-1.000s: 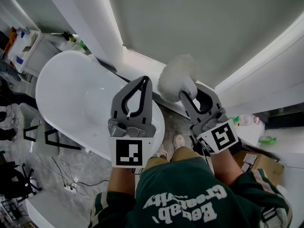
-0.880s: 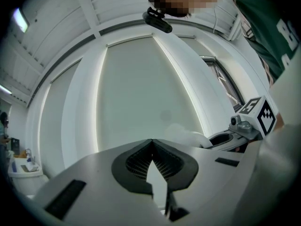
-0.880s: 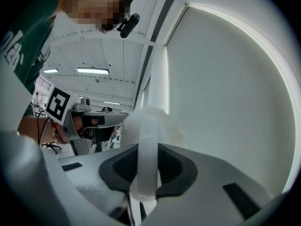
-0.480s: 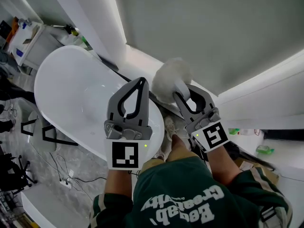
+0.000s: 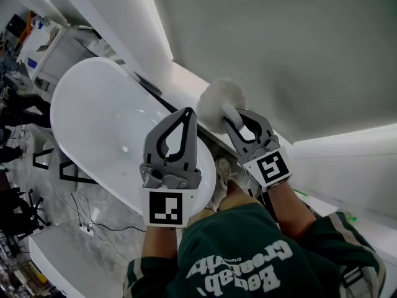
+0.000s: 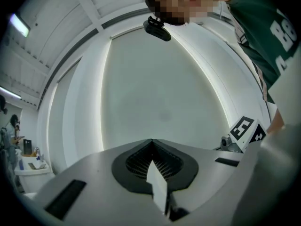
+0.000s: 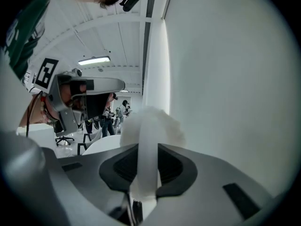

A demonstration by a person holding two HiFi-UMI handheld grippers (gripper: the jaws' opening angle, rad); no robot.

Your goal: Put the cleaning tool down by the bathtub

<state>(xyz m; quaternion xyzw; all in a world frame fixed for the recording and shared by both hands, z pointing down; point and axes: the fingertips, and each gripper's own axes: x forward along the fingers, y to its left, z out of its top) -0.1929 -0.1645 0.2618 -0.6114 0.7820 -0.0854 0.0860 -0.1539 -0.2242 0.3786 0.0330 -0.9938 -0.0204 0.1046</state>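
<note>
Currently the right gripper (image 5: 239, 121) is clamping the cleaning tool (image 5: 216, 103) by its handle, with the fluffy head pointing ahead, just beside the bathtub (image 5: 93, 117). The left gripper (image 5: 185, 113) is hanging empty, its 2 jaws together.

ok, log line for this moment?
right claw: shut on cleaning tool | left claw: shut, empty | tool: held up near bathtub | placement: pending

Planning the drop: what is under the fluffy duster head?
A pale ledge along the wall, beside the end of the bathtub. The spot straight beneath the duster is covered by its fluff.
</note>
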